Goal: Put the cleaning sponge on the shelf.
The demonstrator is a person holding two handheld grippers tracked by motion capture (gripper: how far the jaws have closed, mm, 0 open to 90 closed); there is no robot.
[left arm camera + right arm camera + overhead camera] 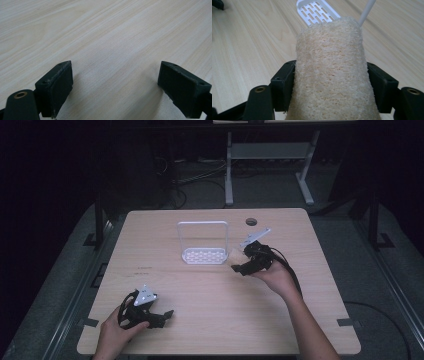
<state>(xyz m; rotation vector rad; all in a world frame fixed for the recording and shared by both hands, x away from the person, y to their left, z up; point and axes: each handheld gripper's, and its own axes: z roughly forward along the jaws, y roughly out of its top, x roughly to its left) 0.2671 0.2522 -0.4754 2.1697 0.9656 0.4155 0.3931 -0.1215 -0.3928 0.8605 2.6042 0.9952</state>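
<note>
Right gripper view – loofah [329, 72] (lengthwise) points at rack [317, 12].

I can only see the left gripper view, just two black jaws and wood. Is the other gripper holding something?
Observer: Yes. The right gripper is shut on a beige loofah sponge.
Operator: Where is it going?
Observer: I can't say for sure, but the sponge is close to a white rack with a tall handle, just at its right edge.
Operator: Is anything in the rack?
Observer: No, its slotted tray looks bare.
Operator: And where is my gripper?
Observer: The left gripper sits near the table's front left, jaws open, far from the rack.
</note>
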